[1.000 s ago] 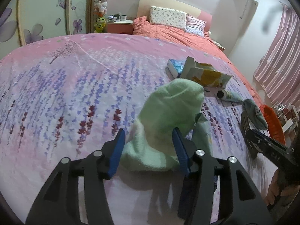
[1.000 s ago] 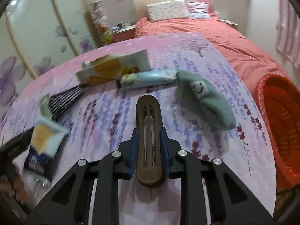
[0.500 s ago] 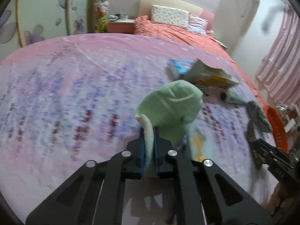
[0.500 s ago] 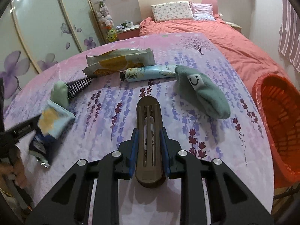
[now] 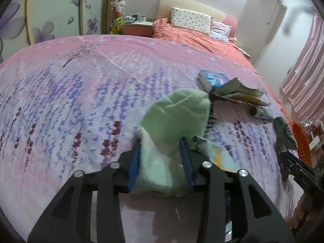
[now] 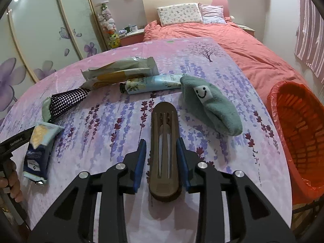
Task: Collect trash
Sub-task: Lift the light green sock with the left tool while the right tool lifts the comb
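Note:
My left gripper (image 5: 161, 144) has its jaws partly open around a light green fluffy sock (image 5: 174, 121) on the floral sheet. A blue and yellow snack wrapper (image 5: 216, 158) lies just right of it, also in the right wrist view (image 6: 39, 147). My right gripper (image 6: 161, 146) has its pads against a brown comb-like object (image 6: 165, 141) that rests on the sheet. A torn snack bag (image 6: 121, 71), a hand cream tube (image 6: 151, 84) and a grey-green smiley sock (image 6: 210, 105) lie beyond it.
An orange basket (image 6: 299, 133) with a red liner stands at the bed's right edge. A black checked item (image 6: 68, 101) lies at left. A blue tissue pack (image 5: 212, 79) sits behind the snack bag. A second bed with pillows (image 6: 180, 16) stands at the back.
The left jaws, shut tight on the green sock half a second ago, have widened around it. The right jaws have opened slightly beside the brown object.

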A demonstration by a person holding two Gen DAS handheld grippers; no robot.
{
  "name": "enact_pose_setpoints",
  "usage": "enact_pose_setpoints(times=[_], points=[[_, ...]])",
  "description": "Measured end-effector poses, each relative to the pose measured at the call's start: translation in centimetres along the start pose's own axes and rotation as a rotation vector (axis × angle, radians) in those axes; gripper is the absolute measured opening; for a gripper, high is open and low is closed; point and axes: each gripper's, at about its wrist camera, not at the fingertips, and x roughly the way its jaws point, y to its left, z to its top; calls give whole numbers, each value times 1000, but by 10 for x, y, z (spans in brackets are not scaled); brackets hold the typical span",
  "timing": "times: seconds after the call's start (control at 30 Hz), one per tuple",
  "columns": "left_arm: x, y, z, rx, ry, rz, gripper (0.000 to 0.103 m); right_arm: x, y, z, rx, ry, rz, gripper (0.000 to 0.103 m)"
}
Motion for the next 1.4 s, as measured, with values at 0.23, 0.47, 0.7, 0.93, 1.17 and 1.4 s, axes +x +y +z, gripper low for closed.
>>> enact_pose_setpoints(times=[0.23, 0.47, 0.7, 0.93, 1.17, 1.4], points=[[2, -25, -4, 84, -25, 23, 66, -2, 2, -4, 4, -1, 11, 35], [5, -10, 0, 39, -11, 67, 61, -2, -2, -6, 19, 5, 2, 44], [-4, 16, -6, 13, -13, 84, 57, -1, 2, -6, 12, 12, -15, 47], [-2, 19, -6, 6, -9, 74, 52, 0, 7, -6, -12, 18, -51, 44], [2, 12, -4, 29, -2, 92, 46, 0, 9, -7, -32, 22, -75, 38], [-2, 9, -4, 50, -18, 63, 11, -5, 7, -9, -16, 9, -44, 32]])
